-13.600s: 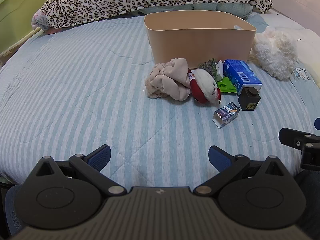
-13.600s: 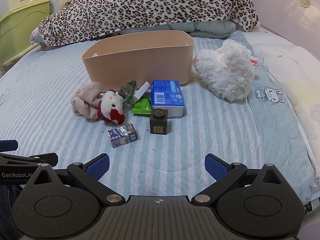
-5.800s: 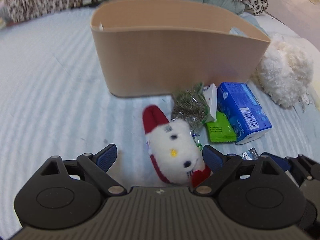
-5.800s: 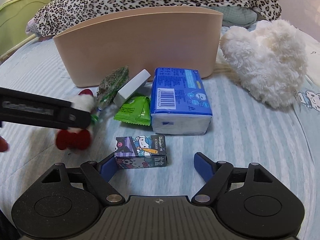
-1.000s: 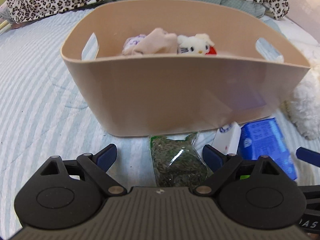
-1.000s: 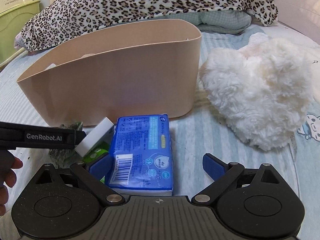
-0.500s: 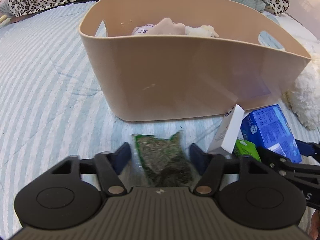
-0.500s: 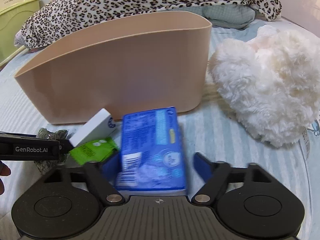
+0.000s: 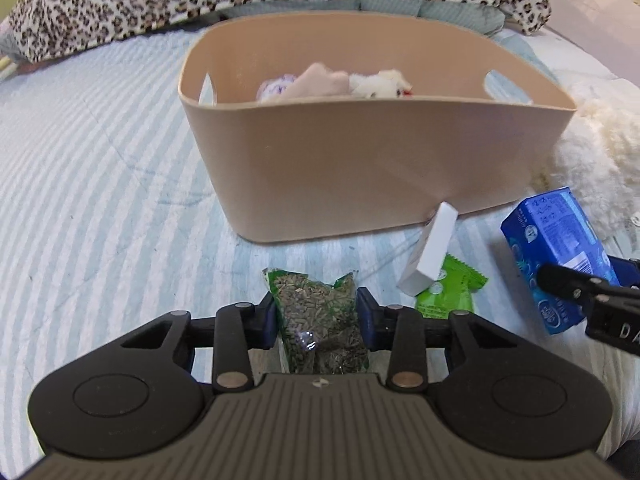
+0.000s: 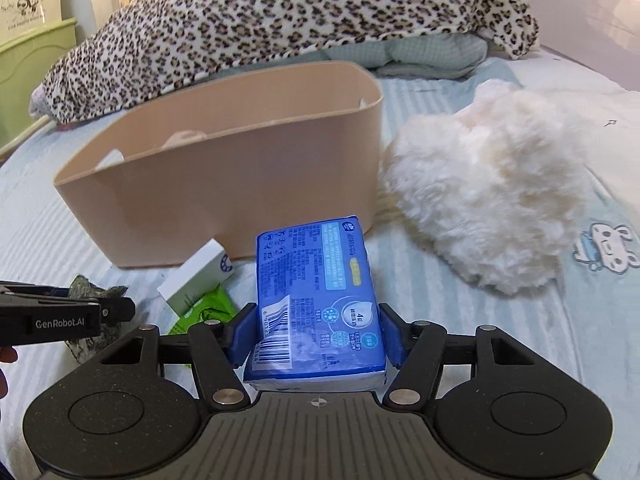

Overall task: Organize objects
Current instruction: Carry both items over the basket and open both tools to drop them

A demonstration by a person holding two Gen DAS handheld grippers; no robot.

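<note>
My left gripper (image 9: pixel 316 314) is shut on a clear green bag of dried herbs (image 9: pixel 320 320), held in front of the beige bin (image 9: pixel 360 168). My right gripper (image 10: pixel 314 334) is shut on a blue tissue pack (image 10: pixel 320 292), lifted and tilted; it also shows in the left wrist view (image 9: pixel 556 256). The bin (image 10: pixel 224 196) holds a beige cloth (image 9: pixel 320 80), a white plush toy (image 9: pixel 380 84) and a small box. A white box (image 9: pixel 430 256) and a green packet (image 9: pixel 452 292) lie on the bed between the grippers.
A fluffy white plush (image 10: pixel 488 200) lies right of the bin. A leopard-print blanket (image 10: pixel 280 24) is piled behind it. The striped bed sheet (image 9: pixel 100 200) stretches left. A green cabinet (image 10: pixel 28 72) stands at far left.
Both grippers have closed: the left on the herb bag, the right on the blue tissue pack. Both objects are now raised off the sheet.
</note>
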